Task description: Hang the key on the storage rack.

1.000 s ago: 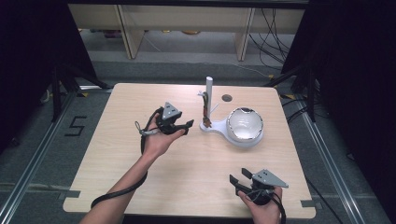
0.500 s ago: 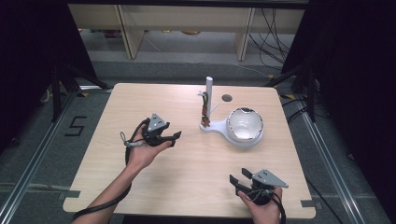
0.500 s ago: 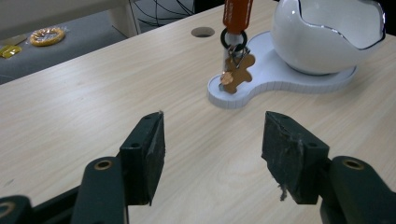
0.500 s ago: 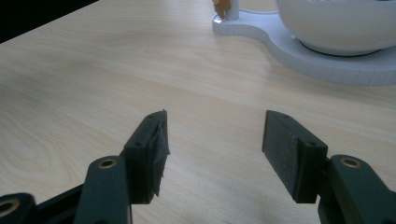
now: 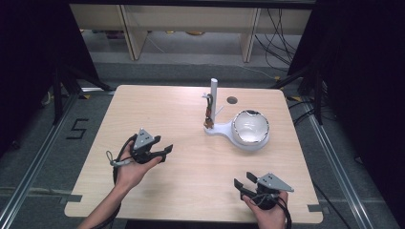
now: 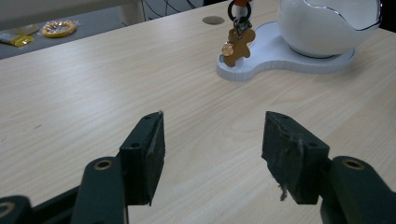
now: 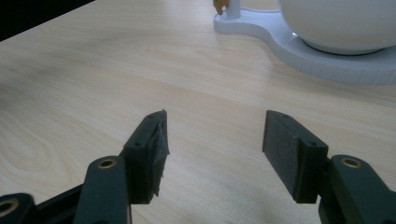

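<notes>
A white stand (image 5: pixel 224 130) with an upright post (image 5: pixel 214 98) and a round white bowl (image 5: pixel 250 128) sits right of the table's middle. A brown gingerbread-man key charm (image 6: pixel 237 43) hangs on the post's hook (image 5: pixel 208 116). My left gripper (image 5: pixel 166 151) is held over the table's left half, well short of the stand, open and empty (image 6: pixel 212 144). My right gripper (image 5: pixel 242 183) rests near the front right edge, open with nothing between its jaws (image 7: pixel 214 147). The stand's base (image 7: pixel 299 46) and bowl (image 7: pixel 341 23) lie ahead of it.
The wooden table (image 5: pixel 157 109) has a small round hole (image 5: pixel 232 100) behind the stand. Beyond the far edge is a floor with shelf legs (image 5: pixel 129 33) and cables (image 5: pixel 277 28). A yellow ring (image 6: pixel 59 28) lies on that floor.
My left gripper has drawn back from beside the stand's post toward the front left of the table, still open. The right gripper has stayed put.
</notes>
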`<state>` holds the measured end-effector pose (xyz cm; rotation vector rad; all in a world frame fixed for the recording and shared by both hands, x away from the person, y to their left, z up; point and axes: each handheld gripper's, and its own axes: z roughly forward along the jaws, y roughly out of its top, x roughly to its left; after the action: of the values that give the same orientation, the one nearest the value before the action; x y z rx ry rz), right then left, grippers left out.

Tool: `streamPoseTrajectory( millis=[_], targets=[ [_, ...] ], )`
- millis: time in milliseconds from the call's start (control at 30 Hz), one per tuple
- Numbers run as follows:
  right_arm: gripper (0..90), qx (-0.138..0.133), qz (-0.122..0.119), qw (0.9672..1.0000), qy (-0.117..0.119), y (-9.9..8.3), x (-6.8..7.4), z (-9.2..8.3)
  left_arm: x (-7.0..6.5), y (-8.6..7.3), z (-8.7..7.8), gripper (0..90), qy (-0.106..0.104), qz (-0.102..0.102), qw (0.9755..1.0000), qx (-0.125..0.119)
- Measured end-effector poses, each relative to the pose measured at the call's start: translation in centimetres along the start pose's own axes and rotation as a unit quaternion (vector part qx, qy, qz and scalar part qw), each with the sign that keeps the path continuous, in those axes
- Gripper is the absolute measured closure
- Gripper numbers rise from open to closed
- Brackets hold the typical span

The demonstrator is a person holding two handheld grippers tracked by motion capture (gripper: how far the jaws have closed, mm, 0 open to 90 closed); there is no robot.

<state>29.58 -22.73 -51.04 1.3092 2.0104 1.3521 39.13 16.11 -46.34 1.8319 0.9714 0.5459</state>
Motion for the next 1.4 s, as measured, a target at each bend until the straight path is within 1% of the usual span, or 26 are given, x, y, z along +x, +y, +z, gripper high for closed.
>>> streamPoseTrajectory(
  millis=[67, 100, 133, 333, 433, 467, 500, 567, 667, 700, 733, 767, 867, 900, 933, 967, 1000, 1100, 1133, 1167, 1233, 1267, 1300, 1333, 1367, 1400],
  targets=[
    [41.3, 0.001, 0.000, 1.0000, 0.000, 0.0, 0.0, 0.0, 0.1, -0.3, -0.2, 38.9, 0.003, 0.004, 1.0000, -0.002],
    [41.3, -0.001, -0.004, 1.0000, -0.003, 0.0, -0.1, 0.0, 0.2, -0.8, -0.6, 39.0, 0.005, 0.005, 1.0000, -0.003],
    [41.3, 0.000, 0.000, 1.0000, -0.001, 0.0, 0.0, -0.1, 0.3, -1.1, -0.9, 38.9, 0.005, 0.006, 1.0000, -0.001],
    [41.2, 0.003, 0.002, 1.0000, 0.002, 0.0, 0.0, 0.0, 0.7, -2.8, -2.3, 38.9, 0.013, -0.001, 0.9999, -0.004],
    [41.3, 0.001, -0.010, 0.9999, -0.007, -0.1, -0.1, 0.2, 0.8, -3.6, -2.9, 39.0, 0.018, -0.006, 0.9998, -0.004],
    [41.2, 0.000, -0.005, 1.0000, -0.001, -0.1, 0.0, 0.1, 0.9, -3.9, -3.0, 39.1, 0.017, -0.005, 0.9998, -0.005],
    [41.2, 0.000, -0.005, 1.0000, -0.001, -0.1, 0.0, 0.1, 0.9, -3.9, -3.0, 39.1, 0.017, -0.005, 0.9998, -0.005],
    [41.3, 0.002, -0.005, 1.0000, -0.008, 0.0, 0.0, 0.1, 1.1, -4.9, -3.6, 39.1, 0.023, -0.008, 0.9997, -0.003],
    [41.2, 0.001, -0.002, 1.0000, -0.002, 0.0, 0.0, 0.1, 1.3, -5.8, -4.2, 39.1, 0.030, -0.007, 0.9995, 0.000],
    [41.3, -0.001, -0.006, 1.0000, -0.005, -0.1, -0.1, 0.2, 1.4, -6.0, -4.3, 39.1, 0.030, -0.009, 0.9995, -0.003],
    [41.3, 0.003, 0.012, 0.9999, -0.007, -0.1, 0.2, 0.1, 1.5, -6.3, -4.5, 39.1, 0.033, -0.010, 0.9994, -0.001],
    [41.2, -0.005, 0.006, 1.0000, -0.004, -0.1, 0.2, 0.3, 1.6, -6.6, -4.6, 39.1, 0.032, -0.012, 0.9994, -0.008],
    [41.3, -0.001, 0.017, 0.9999, 0.000, -0.1, 0.3, 0.2, 1.8, -7.5, -5.0, 39.0, 0.037, -0.010, 0.9992, -0.005],
    [41.3, 0.000, 0.007, 1.0000, -0.002, -0.1, 0.1, 0.2, 1.8, -7.5, -5.0, 39.1, 0.037, -0.010, 0.9992, -0.005],
    [41.3, 0.007, 0.017, 0.9998, -0.003, -0.1, 0.2, 0.1, 2.0, -8.0, -5.2, 39.0, 0.042, -0.005, 0.9991, -0.007],
    [41.3, 0.001, 0.001, 1.0000, -0.002, -0.1, -0.1, 0.2, 2.0, -8.3, -5.3, 38.9, 0.045, -0.008, 0.9989, -0.010],
    [41.2, 0.006, -0.006, 0.9999, -0.011, -0.1, -0.2, 0.2, 2.2, -8.5, -5.4, 38.9, 0.045, -0.008, 0.9989, -0.009],
    [41.2, 0.006, -0.004, 1.0000, -0.006, -0.2, -0.2, 0.2, 2.4, -8.8, -5.5, 38.3, 0.048, -0.011, 0.9988, -0.008],
    [41.3, 0.007, -0.001, 1.0000, -0.003, -0.2, -0.1, 0.3, 2.6, -9.0, -5.5, 38.2, 0.047, -0.013, 0.9987, -0.013],
    [41.2, 0.008, -0.001, 1.0000, -0.003, -0.2, -0.2, 0.3, 2.6, -9.2, -5.6, 38.1, 0.052, -0.009, 0.9984, -0.022],
    [41.3, 0.008, -0.001, 1.0000, -0.003, -0.2, -0.2, 0.3, 2.6, -9.3, -5.6, 38.0, 0.053, -0.007, 0.9983, -0.024],
    [41.4, 0.005, -0.001, 0.9999, -0.011, -0.2, -0.1, 0.3, 2.6, -9.4, -5.6, 38.0, 0.055, -0.007, 0.9982, -0.024],
    [41.5, 0.000, -0.012, 0.9998, -0.014, -0.2, -0.2, 0.3, 2.4, -9.4, -5.8, 38.0, 0.059, -0.005, 0.9978, -0.031],
    [41.5, 0.000, -0.012, 0.9998, -0.014, -0.2, -0.2, 0.3, 2.4, -9.4, -5.8, 38.1, 0.059, -0.005, 0.9978, -0.031],
    [41.5, 0.000, 0.002, 1.0000, -0.003, -0.1, -0.1, 0.1, 2.4, -9.4, -5.9, 38.1, 0.062, -0.005, 0.9976, -0.031],
    [41.5, -0.003, -0.006, 1.0000, -0.004, -0.2, -0.2, 0.1, 2.4, -9.4, -5.9, 38.1, 0.063, -0.003, 0.9975, -0.032]
  ],
)
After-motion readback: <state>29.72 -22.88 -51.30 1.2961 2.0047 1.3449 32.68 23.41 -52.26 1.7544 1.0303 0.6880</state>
